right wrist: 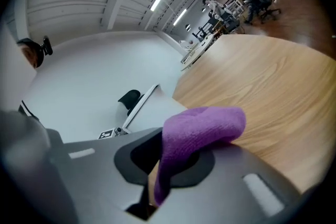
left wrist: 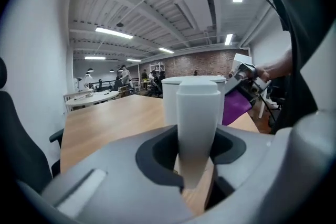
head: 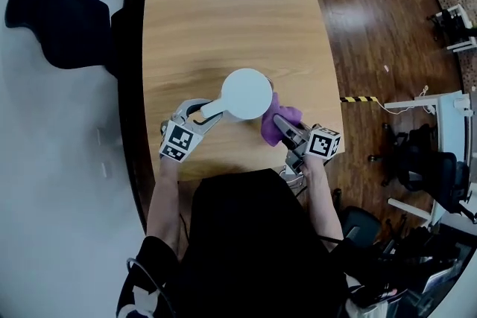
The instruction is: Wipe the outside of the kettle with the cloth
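**kettle braced by its handle, cloth against its side – where it could slip**

the white kettle (head: 247, 93) stands upright on the wooden table (head: 223, 11), near the edge closest to the person. its handle (head: 216, 108) points back toward the left gripper (head: 206, 115). that gripper's jaws stand partly apart, with the handle upright between them and filling the gap, so it reads as a clasp on the handle. the right gripper (head: 284, 127) is clamped on a fold of the purple cloth (head: 291, 114). the free end bulges out past the jaws and lies against the kettle's right side.

likely trouble, as i judge it:
- a hard sideways push with the cloth could slide or tip the kettle – it has only the handle clasp to brace it.
- if that clasp is light, the body could twist round the handle as the cloth drags across it.
- the cloth is pinched by a fold only, so a long stroke against the wall might pull it out of the jaws.
- the kettle stands close to the near table edge, so a slide toward the person leaves little room.

the kettle is the one container here. from above, its top shows as a plain white disc, seemingly a shut lid, so i cannot tell whether it holds water. if it does, a tilt might spill it.
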Demonstrator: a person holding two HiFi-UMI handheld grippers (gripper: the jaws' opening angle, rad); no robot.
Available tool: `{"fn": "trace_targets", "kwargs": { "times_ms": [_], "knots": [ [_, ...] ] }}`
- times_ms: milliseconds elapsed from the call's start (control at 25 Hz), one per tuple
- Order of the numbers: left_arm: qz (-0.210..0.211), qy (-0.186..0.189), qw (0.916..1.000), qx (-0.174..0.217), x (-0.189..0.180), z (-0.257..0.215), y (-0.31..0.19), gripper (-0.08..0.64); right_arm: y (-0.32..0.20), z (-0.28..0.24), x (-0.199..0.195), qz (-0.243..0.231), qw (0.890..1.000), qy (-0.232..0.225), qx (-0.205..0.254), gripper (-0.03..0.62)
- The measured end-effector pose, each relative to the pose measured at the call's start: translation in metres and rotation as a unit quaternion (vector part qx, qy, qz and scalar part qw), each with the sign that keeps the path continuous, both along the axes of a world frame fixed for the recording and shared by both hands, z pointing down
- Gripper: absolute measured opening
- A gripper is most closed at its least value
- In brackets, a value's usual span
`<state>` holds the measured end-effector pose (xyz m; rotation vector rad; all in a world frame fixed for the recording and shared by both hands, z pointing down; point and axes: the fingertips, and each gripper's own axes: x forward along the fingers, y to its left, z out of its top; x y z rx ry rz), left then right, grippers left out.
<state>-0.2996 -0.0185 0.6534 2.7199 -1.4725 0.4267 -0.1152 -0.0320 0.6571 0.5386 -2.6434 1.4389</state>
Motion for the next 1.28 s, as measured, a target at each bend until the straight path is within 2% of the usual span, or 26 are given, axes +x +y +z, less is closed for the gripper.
{"fn": "trace_targets", "kwargs": {
  "times_ms": [120, 200, 360, 600, 680, 840, 920, 960, 1080, 1160, 1280],
  "knots": [
    [0.03, -0.026, 0.9992, 0.009, 0.016, 0.005, 0.007, 0.357, 0.016, 0.001, 0.016, 0.02, 1.0, -0.002, -0.002, 0.018],
    [0.024, -0.018, 0.9994, 0.017, 0.02, 0.003, 0.007, 0.43, 0.023, 0.003, 0.023, 0.028, 1.0, -0.002, 0.0, 0.018],
    [0.005, 0.03, 0.9987, 0.041, 0.012, -0.005, -0.008, 0.445, 0.024, 0.009, 0.029, 0.044, 0.999, 0.0, 0.003, 0.017],
    [-0.024, 0.02, 0.9971, 0.069, -0.008, 0.005, -0.042, 0.449, 0.024, 0.01, 0.037, 0.059, 0.998, 0.005, 0.01, 0.018],
    [-0.025, 0.014, 0.9969, 0.074, -0.024, 0.009, -0.065, 0.443, 0.023, 0.002, 0.034, 0.05, 0.998, -0.001, 0.028, 0.017],
    [-0.019, -0.005, 0.9984, 0.054, -0.071, 0.011, -0.128, 0.468, 0.023, -0.011, 0.027, 0.042, 0.997, -0.003, 0.058, 0.017],
    [-0.014, 0.001, 0.9992, 0.036, -0.092, 0.012, -0.161, 0.469, 0.022, -0.02, 0.021, 0.035, 0.996, -0.006, 0.081, 0.017],
    [-0.012, 0.007, 0.9995, 0.027, -0.1, 0.012, -0.176, 0.469, 0.024, -0.019, 0.024, 0.041, 0.996, 0.0, 0.08, 0.017],
    [-0.005, 0.021, 0.9998, 0.003, -0.112, 0.011, -0.207, 0.469, 0.041, 0.008, 0.061, 0.087, 0.995, 0.04, 0.032, 0.018],
    [-0.002, 0.028, 0.9995, -0.012, -0.113, 0.009, -0.219, 0.469, 0.057, 0.012, 0.078, 0.097, 0.994, 0.051, 0.027, 0.017],
    [0.003, 0.002, 0.999, -0.045, -0.131, 0.023, -0.234, 0.457, 0.07, 0.013, 0.087, 0.102, 0.992, 0.06, 0.035, 0.018]
  ]
}}
